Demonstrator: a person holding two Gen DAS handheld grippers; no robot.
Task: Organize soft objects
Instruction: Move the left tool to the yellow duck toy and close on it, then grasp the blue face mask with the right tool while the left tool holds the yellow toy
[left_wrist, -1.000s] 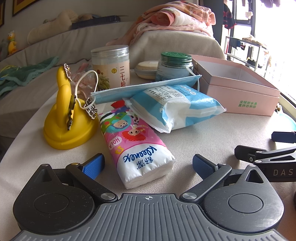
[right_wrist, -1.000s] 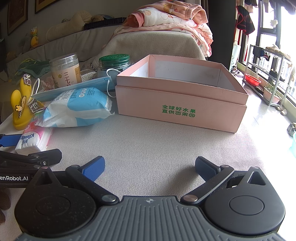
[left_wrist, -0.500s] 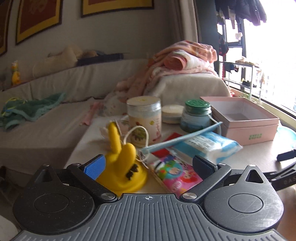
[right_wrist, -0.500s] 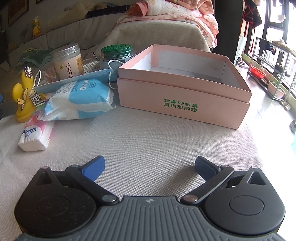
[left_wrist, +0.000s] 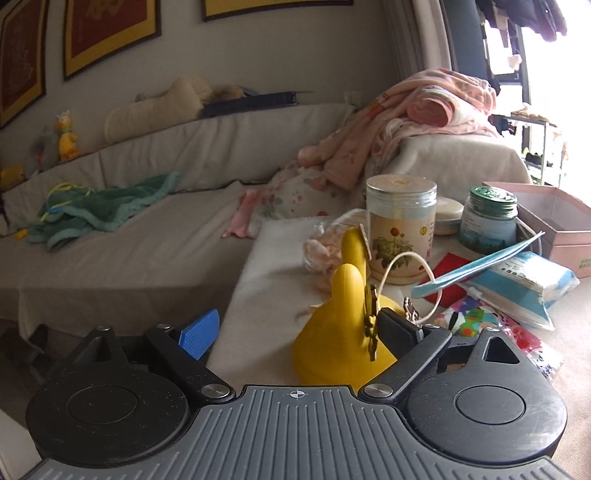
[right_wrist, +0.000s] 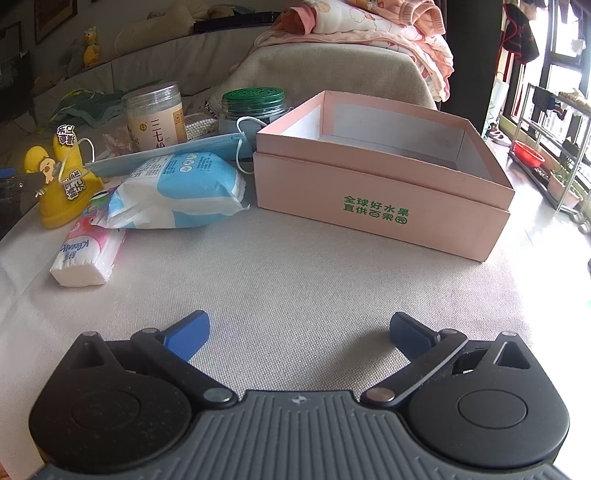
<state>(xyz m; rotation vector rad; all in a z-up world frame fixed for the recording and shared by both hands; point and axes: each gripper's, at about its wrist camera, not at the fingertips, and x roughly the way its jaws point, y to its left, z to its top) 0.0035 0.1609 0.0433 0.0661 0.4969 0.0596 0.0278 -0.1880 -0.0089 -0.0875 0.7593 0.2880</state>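
A yellow rubber figure (left_wrist: 343, 325) stands at the table's left edge; it also shows in the right wrist view (right_wrist: 62, 181). My left gripper (left_wrist: 299, 332) is open, with its right finger beside the figure and its left finger off the table edge. A blue face mask (right_wrist: 162, 151) lies over a blue-white tissue pack (right_wrist: 177, 192), which rests on a pink Kleenex pack (right_wrist: 88, 247). An open, empty pink box (right_wrist: 380, 184) stands to the right. My right gripper (right_wrist: 299, 332) is open and empty over bare tablecloth.
A clear jar with a label (right_wrist: 155, 118) and a green-lidded jar (right_wrist: 255, 103) stand behind the packs. A sofa (left_wrist: 129, 236) with a green towel (left_wrist: 99, 210) and pink blankets (left_wrist: 406, 125) lies beyond the table. A metal rack (right_wrist: 554, 155) stands at right.
My left gripper has swung left and pulled back, from over the Kleenex pack to the yellow figure at the table edge. My right gripper has risen slightly.
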